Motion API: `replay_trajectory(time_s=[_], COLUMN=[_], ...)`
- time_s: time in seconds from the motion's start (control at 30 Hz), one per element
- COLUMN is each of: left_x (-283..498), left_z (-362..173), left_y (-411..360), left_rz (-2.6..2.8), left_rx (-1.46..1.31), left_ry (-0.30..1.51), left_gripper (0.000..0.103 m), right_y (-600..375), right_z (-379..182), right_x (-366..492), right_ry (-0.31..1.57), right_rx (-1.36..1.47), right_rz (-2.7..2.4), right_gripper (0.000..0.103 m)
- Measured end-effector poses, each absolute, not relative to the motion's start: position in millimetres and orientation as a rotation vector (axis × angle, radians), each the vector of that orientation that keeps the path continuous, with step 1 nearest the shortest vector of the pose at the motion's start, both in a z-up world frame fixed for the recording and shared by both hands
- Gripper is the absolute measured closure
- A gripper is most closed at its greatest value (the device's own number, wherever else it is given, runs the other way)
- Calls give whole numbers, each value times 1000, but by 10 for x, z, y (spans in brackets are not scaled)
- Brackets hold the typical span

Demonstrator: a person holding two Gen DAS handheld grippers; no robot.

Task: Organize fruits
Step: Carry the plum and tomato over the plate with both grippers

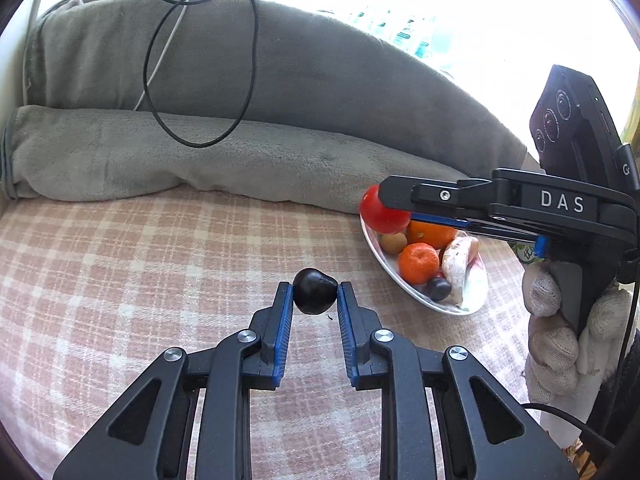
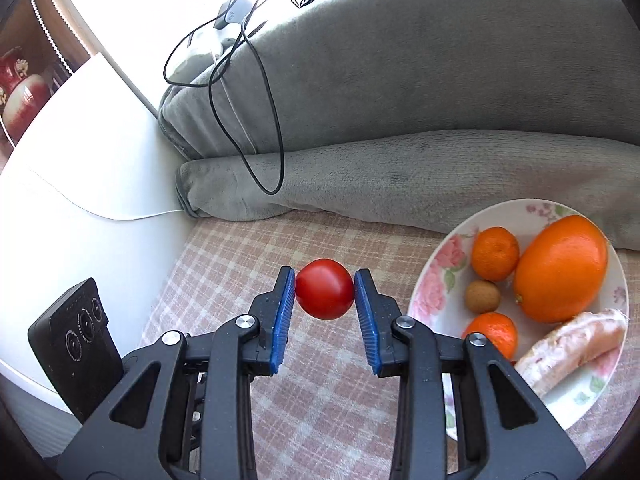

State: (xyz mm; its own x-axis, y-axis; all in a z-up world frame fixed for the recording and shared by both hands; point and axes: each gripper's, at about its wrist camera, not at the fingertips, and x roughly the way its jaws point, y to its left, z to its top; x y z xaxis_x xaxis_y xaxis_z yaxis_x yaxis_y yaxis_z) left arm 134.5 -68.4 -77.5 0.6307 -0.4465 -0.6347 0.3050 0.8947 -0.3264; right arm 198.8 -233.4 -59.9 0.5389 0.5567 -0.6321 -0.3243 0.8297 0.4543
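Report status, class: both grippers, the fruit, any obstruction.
Left gripper shut on small dark round fruit. Right gripper shut on red round tomato. Floral white plate holds oranges. Nothing blocking.

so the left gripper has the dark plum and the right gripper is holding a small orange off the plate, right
Not quite. The right gripper holds a red tomato, not an orange; the right wrist view shows it. The left gripper does hold the dark plum.

Grey blanket (image 1: 248,80) rolled behind checked cloth (image 1: 120,264); black cable (image 2: 256,120) draped over.

Checked cloth (image 2: 320,420): plate (image 2: 436,280), grey blanket (image 2: 400,168).
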Motion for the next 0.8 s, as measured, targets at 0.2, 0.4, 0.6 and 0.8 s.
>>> replay_trajectory(time_s=[0.2,0.4,0.6,0.8], left_x=[1375,1490,1543,1639], left_z=[-744,-700,-690,-706], left_y=[-827,-1039,-1322,-1487], left_rz=[-471,-509,-540,-555], left_rx=[-180,-164,-145,-130], left_ry=[779,781,782,785], left_gripper=[82,82,82,82], right_y=[-2707,-3068,-3378,-3535], right_z=[-534,-504,-518,-596], right_x=[1814,1704,1670,1593], right_ry=[813,779,767,774], right_rx=[308,326,350,357], right_rz=[473,403,335,301], right_gripper=[71,71,71,71])
